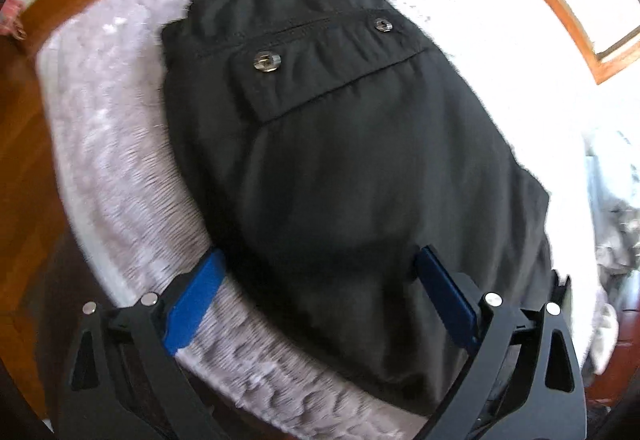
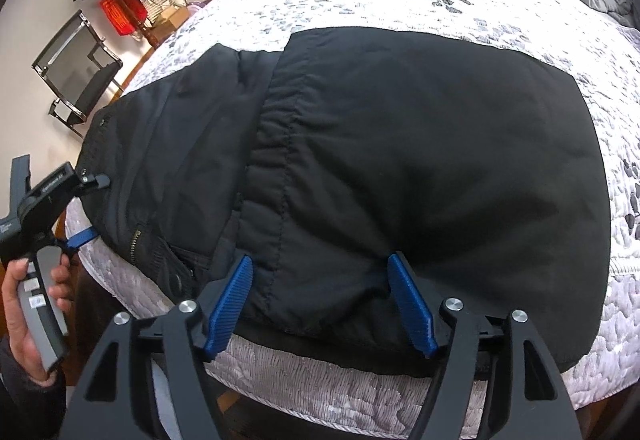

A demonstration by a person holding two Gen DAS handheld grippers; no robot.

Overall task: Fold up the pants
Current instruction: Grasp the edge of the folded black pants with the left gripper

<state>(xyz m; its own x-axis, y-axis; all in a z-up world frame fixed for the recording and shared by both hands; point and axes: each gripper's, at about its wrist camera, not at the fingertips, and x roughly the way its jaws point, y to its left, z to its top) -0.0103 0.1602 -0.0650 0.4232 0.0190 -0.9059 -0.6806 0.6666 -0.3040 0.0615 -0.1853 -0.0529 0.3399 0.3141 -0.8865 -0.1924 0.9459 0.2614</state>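
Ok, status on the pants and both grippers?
Left gripper open, right gripper open, nothing gripped. Pants folded on the bed, both grippers at the near edge. Nothing in the way.

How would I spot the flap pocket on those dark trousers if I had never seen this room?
Find the bed with the pale quilted cover; the black pants lie folded on it near the edge. On their upper face sits the flap pocket, the only panel carrying two shiny metal snaps.

Both wrist views close, steeply down, sharing pants (image 1: 340, 160).
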